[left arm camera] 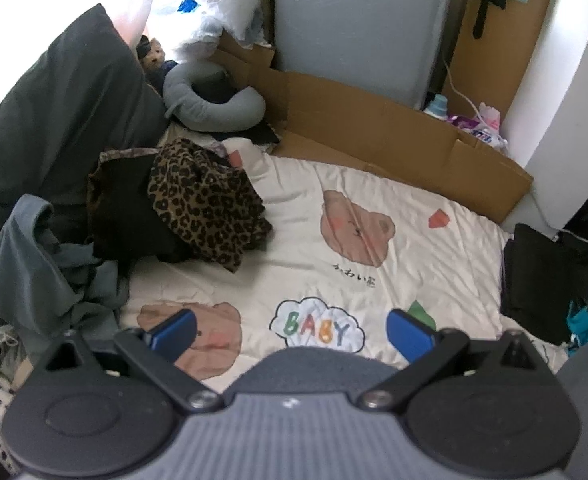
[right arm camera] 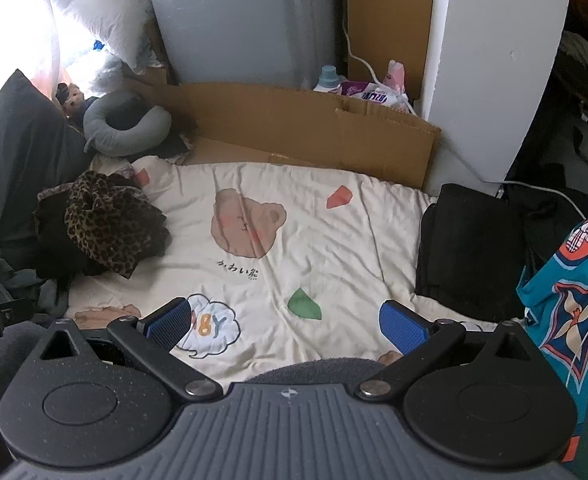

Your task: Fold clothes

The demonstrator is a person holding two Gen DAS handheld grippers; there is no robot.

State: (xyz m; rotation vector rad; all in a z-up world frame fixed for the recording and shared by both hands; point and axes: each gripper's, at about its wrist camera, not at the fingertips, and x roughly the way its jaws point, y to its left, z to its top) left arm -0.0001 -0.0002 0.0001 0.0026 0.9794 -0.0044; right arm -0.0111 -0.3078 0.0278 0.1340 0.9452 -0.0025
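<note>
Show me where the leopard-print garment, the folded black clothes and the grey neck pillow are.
leopard-print garment (left arm camera: 206, 208): left wrist view, middle of the crumpled cloth.
folded black clothes (right arm camera: 469, 248): right wrist view, top of the stack.
grey neck pillow (left arm camera: 214, 100): left wrist view, its curved lower side.

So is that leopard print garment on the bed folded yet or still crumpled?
Crumpled. The leopard print garment sits bunched in loose, irregular folds on dark clothes, not laid flat.

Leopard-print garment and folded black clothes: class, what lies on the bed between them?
Only bare cream quilt with a bear print separates the leopard-print garment from the folded black clothes, clearest in the right wrist view.
</note>
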